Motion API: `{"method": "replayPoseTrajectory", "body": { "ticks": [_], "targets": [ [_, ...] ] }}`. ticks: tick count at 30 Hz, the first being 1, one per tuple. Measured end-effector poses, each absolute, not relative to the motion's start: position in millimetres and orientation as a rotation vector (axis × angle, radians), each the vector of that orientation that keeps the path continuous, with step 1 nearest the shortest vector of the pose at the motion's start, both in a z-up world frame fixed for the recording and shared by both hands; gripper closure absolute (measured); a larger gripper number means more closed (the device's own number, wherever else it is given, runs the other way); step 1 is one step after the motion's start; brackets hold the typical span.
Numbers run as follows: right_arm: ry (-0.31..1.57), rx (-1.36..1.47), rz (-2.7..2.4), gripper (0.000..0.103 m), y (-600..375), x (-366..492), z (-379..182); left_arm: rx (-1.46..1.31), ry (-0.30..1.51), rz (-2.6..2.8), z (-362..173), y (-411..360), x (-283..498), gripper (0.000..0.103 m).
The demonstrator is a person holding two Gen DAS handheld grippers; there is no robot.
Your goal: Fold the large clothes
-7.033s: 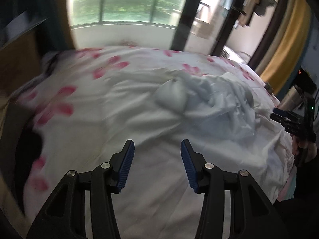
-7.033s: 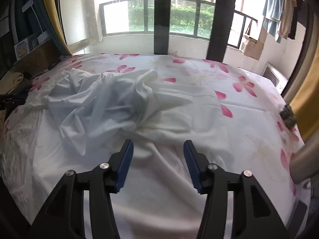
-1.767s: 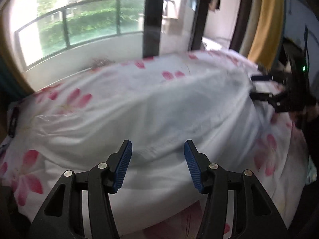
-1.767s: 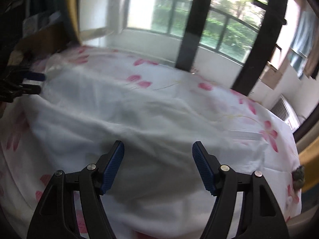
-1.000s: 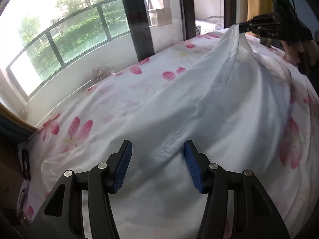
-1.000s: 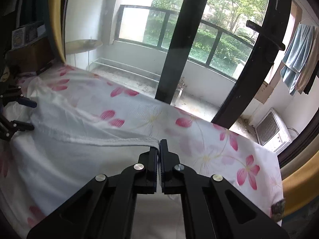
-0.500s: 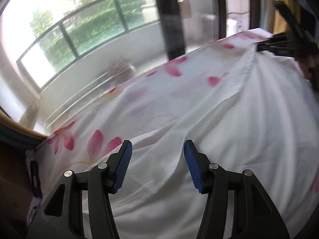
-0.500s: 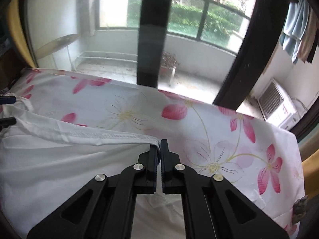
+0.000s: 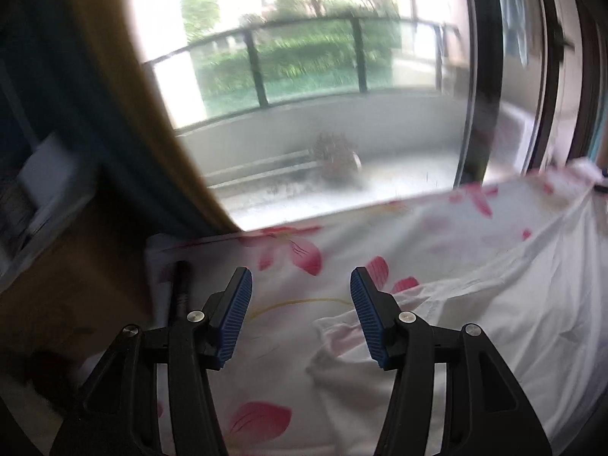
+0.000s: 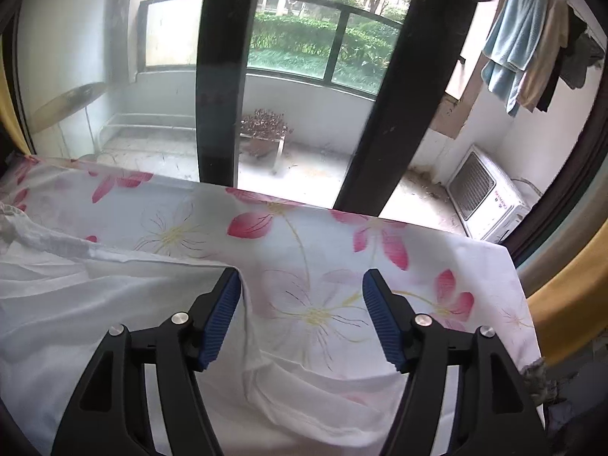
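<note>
A large thin white garment [image 9: 513,304] lies spread over a bed with a flowered sheet [image 9: 288,254]. In the left wrist view its near corner lies just right of my open, empty left gripper [image 9: 300,317]. In the right wrist view the garment [image 10: 95,323] covers the left and lower bed, and its hemmed edge ends at the left finger [image 10: 220,315] of my open, empty right gripper [image 10: 302,317]. The flowered sheet [image 10: 315,266] shows between the jaws.
The bed's far edge meets a glass balcony door with dark frames [image 10: 216,76]. A yellow curtain [image 10: 562,296] hangs at the right. A wooden cabinet [image 9: 68,266] stands left of the bed. An air-conditioner unit [image 10: 486,197] and a plant stand [image 10: 266,133] are on the balcony.
My right gripper was shut on the garment's edge and has opened, dropping it onto the bed. Both grippers have moved toward the window end. The left view has swung left.
</note>
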State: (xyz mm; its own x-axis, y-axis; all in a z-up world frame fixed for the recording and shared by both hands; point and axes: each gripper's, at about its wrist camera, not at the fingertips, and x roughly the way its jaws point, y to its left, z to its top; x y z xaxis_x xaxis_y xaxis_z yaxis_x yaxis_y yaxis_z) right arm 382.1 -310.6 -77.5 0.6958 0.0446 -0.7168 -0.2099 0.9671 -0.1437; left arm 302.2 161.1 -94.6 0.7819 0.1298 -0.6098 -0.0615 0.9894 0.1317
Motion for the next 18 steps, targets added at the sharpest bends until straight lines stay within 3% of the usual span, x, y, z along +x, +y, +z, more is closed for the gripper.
{"method": "replayPoseTrajectory", "body": {
  "ticks": [4, 14, 18],
  "targets": [
    [0.835, -0.217, 0.174, 0.036, -318.0, 375.6, -74.4, 0.079, 0.579, 0.062, -84.4, 160.7, 260.4, 0.046],
    [0.862, -0.156, 0.072, 0.036, -368.0, 317.1, -86.3, 0.112, 0.868, -0.044, -153.5, 153.8, 272.1, 0.046],
    [0.91, -0.121, 0.035, 0.036, -387.3, 304.0, -104.9, 0.094, 0.896, -0.014, -162.5, 158.1, 292.6, 0.046]
  ]
}}
